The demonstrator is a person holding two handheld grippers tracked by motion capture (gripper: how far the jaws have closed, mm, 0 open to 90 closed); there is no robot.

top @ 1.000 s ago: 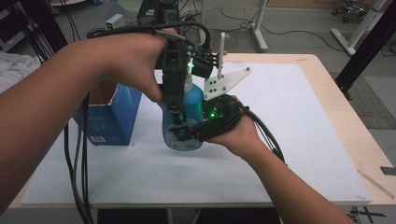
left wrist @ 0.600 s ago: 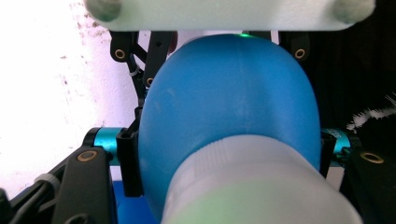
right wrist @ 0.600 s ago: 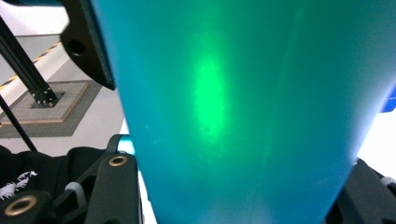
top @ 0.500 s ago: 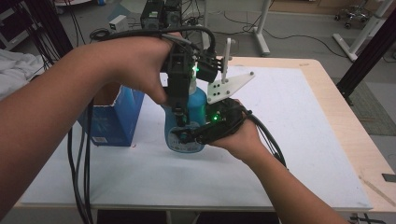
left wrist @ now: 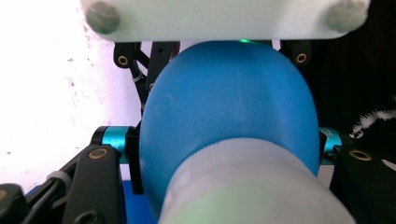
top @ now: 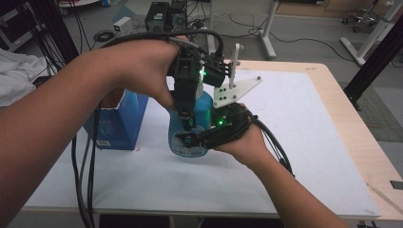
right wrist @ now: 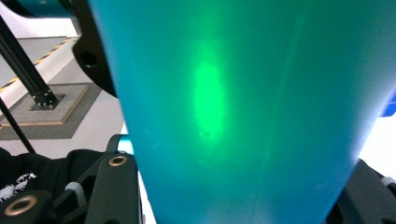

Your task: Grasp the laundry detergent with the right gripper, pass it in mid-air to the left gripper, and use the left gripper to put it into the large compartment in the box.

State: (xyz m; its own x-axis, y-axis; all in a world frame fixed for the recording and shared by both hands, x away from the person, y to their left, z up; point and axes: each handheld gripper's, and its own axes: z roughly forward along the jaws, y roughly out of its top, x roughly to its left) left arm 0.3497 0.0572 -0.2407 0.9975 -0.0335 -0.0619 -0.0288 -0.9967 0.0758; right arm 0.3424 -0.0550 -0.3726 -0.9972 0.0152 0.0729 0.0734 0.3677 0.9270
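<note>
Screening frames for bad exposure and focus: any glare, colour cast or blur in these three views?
High view: dim room, sharp enough, green LEDs glowing on both grippers. Left gripper view: table blown out white, blue bottle soft, its white cap blurred at close range. Right gripper view: bottle too close to focus, a green glare patch on it tinting the blue teal.

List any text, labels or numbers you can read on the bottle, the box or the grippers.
None can be read.
Blue bottle: its visible surface shows no print.
Blue box: a small white label near its lower edge, too small and blurred to read.
</note>
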